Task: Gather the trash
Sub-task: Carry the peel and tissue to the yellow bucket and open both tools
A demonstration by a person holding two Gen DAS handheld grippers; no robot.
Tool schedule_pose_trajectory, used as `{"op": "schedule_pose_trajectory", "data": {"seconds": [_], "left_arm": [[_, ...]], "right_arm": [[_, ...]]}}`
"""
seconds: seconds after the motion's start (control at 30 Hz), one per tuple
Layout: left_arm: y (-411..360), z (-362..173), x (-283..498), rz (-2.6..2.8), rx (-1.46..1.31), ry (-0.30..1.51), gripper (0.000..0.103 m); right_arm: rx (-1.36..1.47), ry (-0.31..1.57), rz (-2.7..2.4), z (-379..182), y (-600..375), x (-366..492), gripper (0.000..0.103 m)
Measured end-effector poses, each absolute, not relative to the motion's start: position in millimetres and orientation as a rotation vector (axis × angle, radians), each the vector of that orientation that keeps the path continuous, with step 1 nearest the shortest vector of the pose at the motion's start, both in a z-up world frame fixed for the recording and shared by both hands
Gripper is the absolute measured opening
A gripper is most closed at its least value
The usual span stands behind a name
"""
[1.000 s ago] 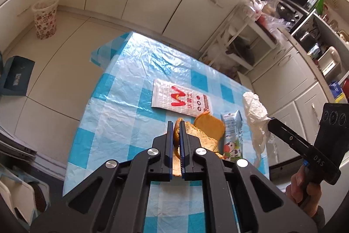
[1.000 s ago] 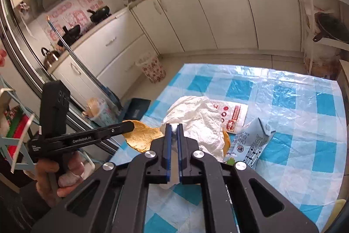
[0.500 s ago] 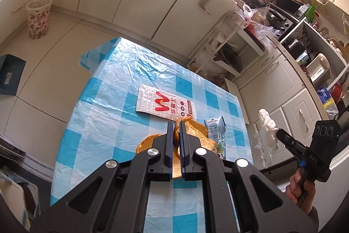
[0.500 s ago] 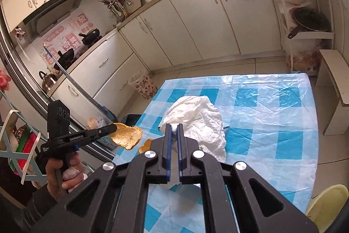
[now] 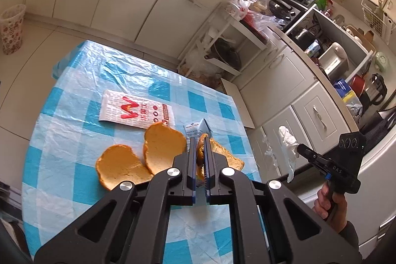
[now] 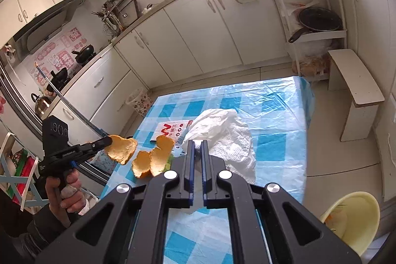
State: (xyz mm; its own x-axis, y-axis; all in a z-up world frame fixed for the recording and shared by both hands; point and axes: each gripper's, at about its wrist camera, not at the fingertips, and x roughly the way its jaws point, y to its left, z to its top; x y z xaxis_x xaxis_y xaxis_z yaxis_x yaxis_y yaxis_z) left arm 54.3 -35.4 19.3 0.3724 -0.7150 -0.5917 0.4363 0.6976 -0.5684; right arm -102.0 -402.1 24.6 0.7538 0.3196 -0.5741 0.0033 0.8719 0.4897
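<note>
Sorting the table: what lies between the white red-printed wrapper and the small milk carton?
An orange peel piece, shown in the left wrist view.

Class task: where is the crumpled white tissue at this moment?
The tissue is clamped in the right gripper, held above the checked table; the left view shows it off the table's right edge.

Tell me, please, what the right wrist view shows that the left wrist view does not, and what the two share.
Only the right wrist view shows the yellow bin on the floor and the stove with the kettle. Only the left wrist view shows the milk carton and the open shelves. Both show the checked table, the red-and-white wrapper, the loose orange peels, the left gripper shut on a peel, and the right gripper shut on the white tissue.
</note>
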Motion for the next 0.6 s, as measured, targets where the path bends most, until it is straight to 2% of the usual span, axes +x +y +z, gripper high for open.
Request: {"op": "schedule_pose_trajectory", "data": {"seconds": [0.3,0.6], "left_arm": [[-109.9,16.7,18.4,-0.863,-0.253,0.962,0.005],[-225.5,-11.2,-51.7,-1.014,-0.152,1.049,0.005]], "right_arm": [[0.557,0.738,0.058,5.1,-464.5,-145.6,0.006],[0.681,0.896,-0.100,-54.3,-528.3,-173.1,0.006]]}}
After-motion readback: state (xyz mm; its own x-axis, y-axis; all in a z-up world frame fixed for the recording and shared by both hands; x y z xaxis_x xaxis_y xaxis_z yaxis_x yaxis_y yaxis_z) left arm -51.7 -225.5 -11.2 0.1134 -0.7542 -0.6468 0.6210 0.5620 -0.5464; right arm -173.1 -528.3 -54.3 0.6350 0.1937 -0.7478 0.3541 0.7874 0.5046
